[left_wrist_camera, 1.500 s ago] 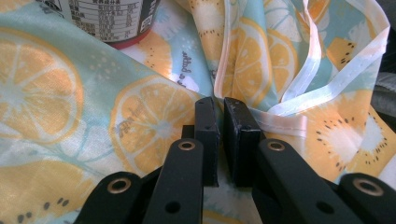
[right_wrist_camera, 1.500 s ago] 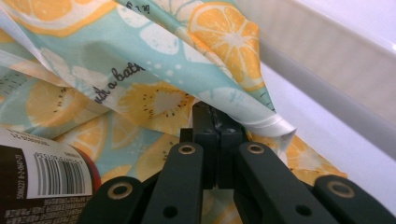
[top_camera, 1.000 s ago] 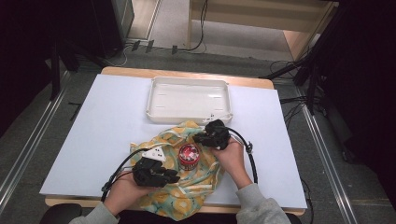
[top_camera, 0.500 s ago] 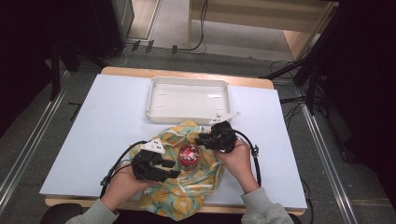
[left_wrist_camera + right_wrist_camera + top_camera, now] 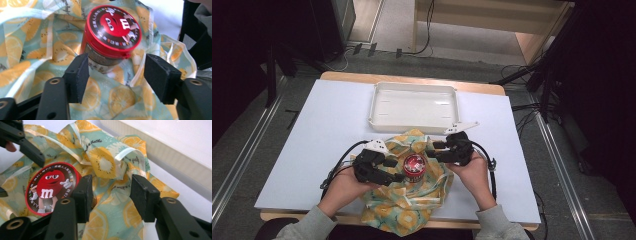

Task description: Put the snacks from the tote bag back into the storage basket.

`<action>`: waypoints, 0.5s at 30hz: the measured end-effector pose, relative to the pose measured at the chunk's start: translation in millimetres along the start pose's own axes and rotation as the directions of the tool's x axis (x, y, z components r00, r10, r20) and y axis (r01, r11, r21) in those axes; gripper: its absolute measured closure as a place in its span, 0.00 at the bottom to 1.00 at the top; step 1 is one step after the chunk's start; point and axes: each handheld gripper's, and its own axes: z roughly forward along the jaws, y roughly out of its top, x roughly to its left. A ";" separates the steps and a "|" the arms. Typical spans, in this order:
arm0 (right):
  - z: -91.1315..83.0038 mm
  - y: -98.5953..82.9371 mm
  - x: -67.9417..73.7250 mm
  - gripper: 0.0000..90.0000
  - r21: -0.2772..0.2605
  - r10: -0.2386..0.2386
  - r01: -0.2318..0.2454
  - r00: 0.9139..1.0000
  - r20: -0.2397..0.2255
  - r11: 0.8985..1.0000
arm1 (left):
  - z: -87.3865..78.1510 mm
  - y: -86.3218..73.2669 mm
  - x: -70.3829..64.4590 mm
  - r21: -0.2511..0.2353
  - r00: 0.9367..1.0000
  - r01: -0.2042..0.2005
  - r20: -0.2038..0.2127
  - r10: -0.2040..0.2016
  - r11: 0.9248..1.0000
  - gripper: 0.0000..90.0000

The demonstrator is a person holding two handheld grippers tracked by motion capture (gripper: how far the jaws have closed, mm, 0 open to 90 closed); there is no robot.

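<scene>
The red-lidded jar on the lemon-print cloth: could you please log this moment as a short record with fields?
jar: red-lidded jar, upright on the cloth, lid on
cloth: lemon-print cloth, rumpled, near edge of the table
left gripper: left gripper open, jaws either side of the jar's base, not closed on it
right gripper: right gripper open, a raised fold of cloth between its jaws, jar beside it
tray: white tray, beyond the cloth, nothing in it
</scene>
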 end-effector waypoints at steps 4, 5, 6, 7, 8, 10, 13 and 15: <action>-2.0 -1.2 -1.3 0.57 -0.007 0.002 -0.002 1.000 -0.003 1.000 | 2.8 5.0 2.6 -0.023 1.000 -0.019 -0.001 0.019 1.000 0.35; -3.4 -1.7 -1.2 0.57 -0.005 0.010 -0.010 1.000 0.003 1.000 | 4.2 6.2 3.8 -0.028 1.000 -0.028 -0.001 0.028 0.999 0.33; -4.2 -2.3 -2.0 0.57 -0.012 0.009 -0.009 1.000 0.000 1.000 | 5.4 7.7 4.6 -0.024 0.999 -0.035 -0.008 0.035 0.999 0.30; -5.5 -2.9 -2.3 0.56 -0.014 0.011 -0.011 1.000 0.003 1.000 | 6.5 9.1 5.5 -0.017 0.999 -0.040 -0.011 0.040 0.999 0.30; -6.6 -3.5 -2.8 0.56 -0.015 0.012 -0.012 1.000 0.004 1.000 | 8.2 10.1 5.9 -0.020 0.999 -0.037 -0.009 0.037 0.999 0.29; -7.7 -4.5 -3.3 0.55 -0.021 0.017 -0.017 1.000 0.002 1.000 | 11.3 11.2 6.9 -0.021 0.999 -0.043 -0.009 0.043 0.999 0.27; -8.8 -5.7 -4.6 0.54 -0.016 0.025 -0.025 1.000 0.001 1.000 | 17.2 11.1 7.4 -0.011 0.999 -0.054 -0.008 0.054 0.998 0.24; -9.2 -5.9 -5.0 0.53 -0.014 0.026 -0.026 1.000 0.000 1.000 | 20.1 10.7 6.8 -0.005 0.997 -0.071 -0.014 0.070 0.997 0.23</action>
